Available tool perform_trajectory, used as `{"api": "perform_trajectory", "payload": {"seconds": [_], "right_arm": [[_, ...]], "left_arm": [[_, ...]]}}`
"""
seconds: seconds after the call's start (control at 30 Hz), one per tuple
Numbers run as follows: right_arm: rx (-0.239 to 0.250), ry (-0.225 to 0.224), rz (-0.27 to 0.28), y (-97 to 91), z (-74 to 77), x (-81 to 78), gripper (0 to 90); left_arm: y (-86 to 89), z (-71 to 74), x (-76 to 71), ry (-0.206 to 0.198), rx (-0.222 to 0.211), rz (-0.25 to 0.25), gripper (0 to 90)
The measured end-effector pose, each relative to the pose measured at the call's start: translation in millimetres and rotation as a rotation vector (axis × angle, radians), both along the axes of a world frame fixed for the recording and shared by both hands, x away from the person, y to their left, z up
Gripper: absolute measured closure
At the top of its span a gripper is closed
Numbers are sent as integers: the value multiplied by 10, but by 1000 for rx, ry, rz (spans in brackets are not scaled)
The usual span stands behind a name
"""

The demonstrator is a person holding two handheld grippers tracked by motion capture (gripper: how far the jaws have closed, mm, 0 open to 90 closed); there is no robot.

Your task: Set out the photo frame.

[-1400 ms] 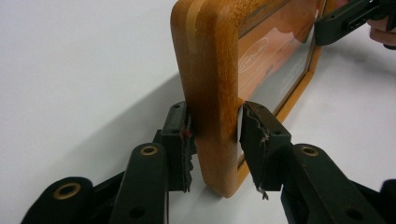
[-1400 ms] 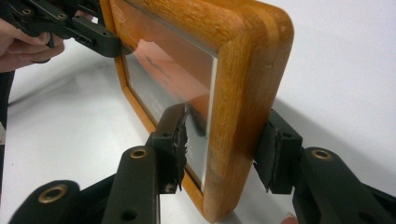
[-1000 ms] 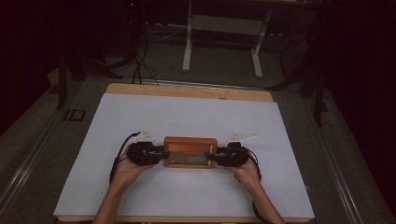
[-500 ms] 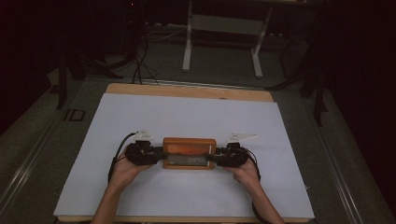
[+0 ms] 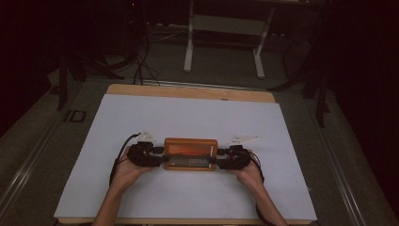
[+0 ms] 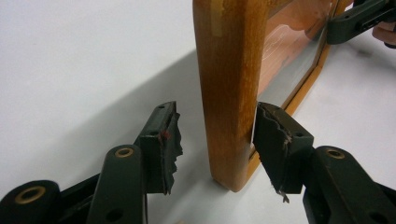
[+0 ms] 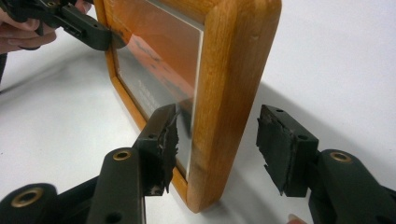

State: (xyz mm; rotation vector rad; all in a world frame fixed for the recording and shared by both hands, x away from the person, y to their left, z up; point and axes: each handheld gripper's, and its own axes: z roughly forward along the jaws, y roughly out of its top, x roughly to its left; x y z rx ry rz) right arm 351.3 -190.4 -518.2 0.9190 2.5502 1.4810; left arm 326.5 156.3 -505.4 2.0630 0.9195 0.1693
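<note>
On the white table cover [image 5: 141, 117], at the left end of the wooden picture frame [image 5: 190, 154]: left gripper [image 5: 162, 157] just opening, jaws spreading off the frame edge still standing between them, one pad nearly touching, the other apart. Near the table's middle, toward the person: frame standing upright on its long edge, glass catching orange. At the right end: right gripper [image 5: 217, 158] likewise just opening, pads straddling the wood without pressing.
</note>
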Motion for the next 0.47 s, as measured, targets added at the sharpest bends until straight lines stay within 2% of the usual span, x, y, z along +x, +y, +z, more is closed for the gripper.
{"api": "perform_trajectory", "payload": {"seconds": [0.13, 0.33, 0.47], "right_arm": [[5, -9, 11, -28, 30, -15, 450], [8, -32, 35, -166, 93, -44, 403], [-4, -46, 39, -290, 119, -54, 382]], "left_arm": [[10, 9, -2, 1, -6, -1, 493], [115, 68, -30, -3, -67, -27, 457], [231, 119, -59, -22, -87, -44, 439]]}}
